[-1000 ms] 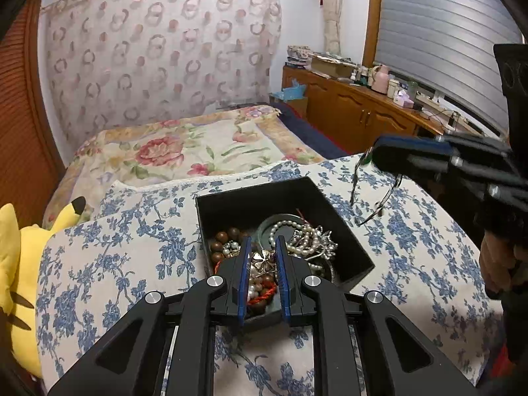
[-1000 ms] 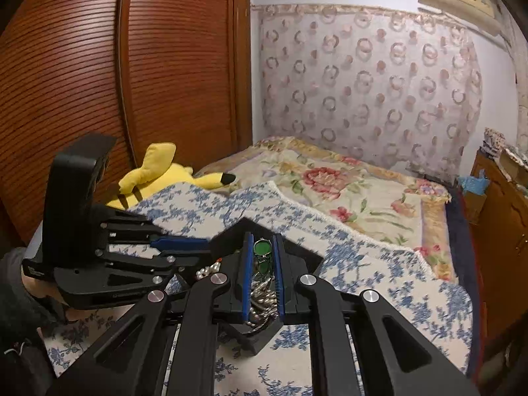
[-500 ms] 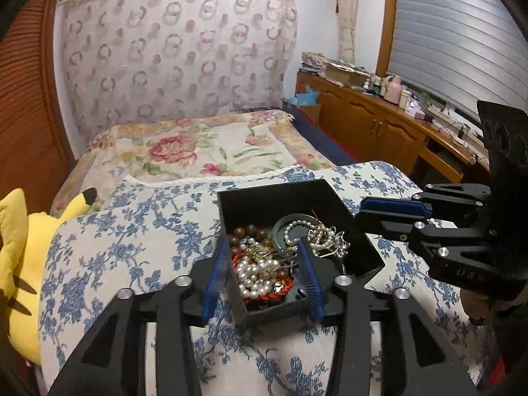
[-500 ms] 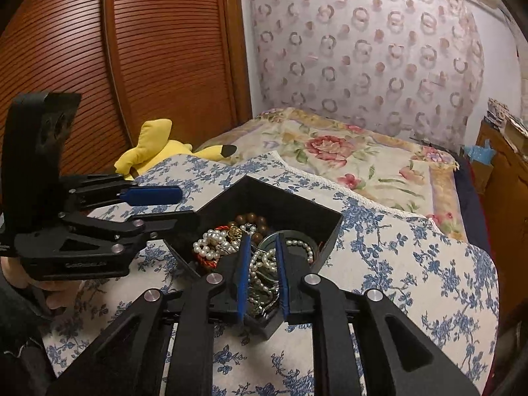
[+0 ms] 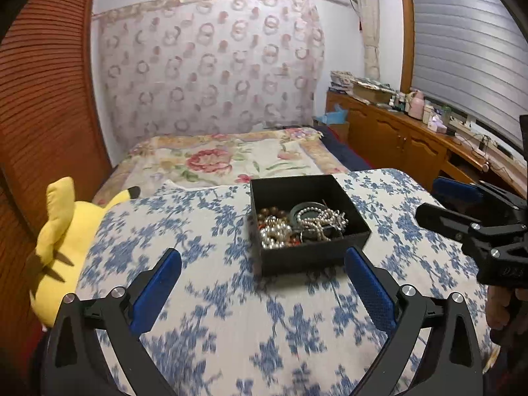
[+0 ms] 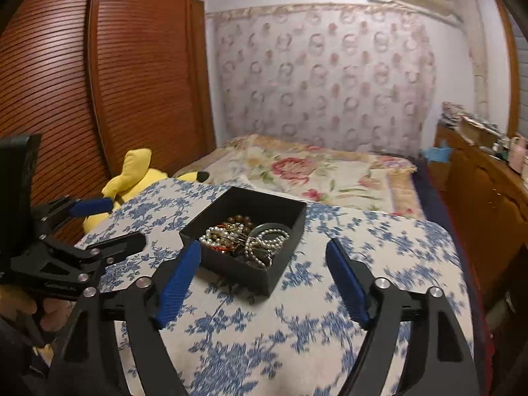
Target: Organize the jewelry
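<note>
Jewelry [image 5: 302,226] fills a black box [image 5: 313,257] on the floral cloth [image 5: 204,231]; both tongs [image 5: 262,265] [image 6: 264,257] gape wide.

Jewelry [image 5: 302,226] in box [image 5: 356,232] (on table [image 5: 211,297])

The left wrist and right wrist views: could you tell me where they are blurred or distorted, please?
Left wrist view: floral cloth smeared near the camera, black box fairly sharp, fisheye bends the wardrobe. Right wrist view: the same smear low down, dark corners.

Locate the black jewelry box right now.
The black jewelry box sits on the blue-floral cloth, centre-right in the left wrist view, just beyond both open grippers.
</note>
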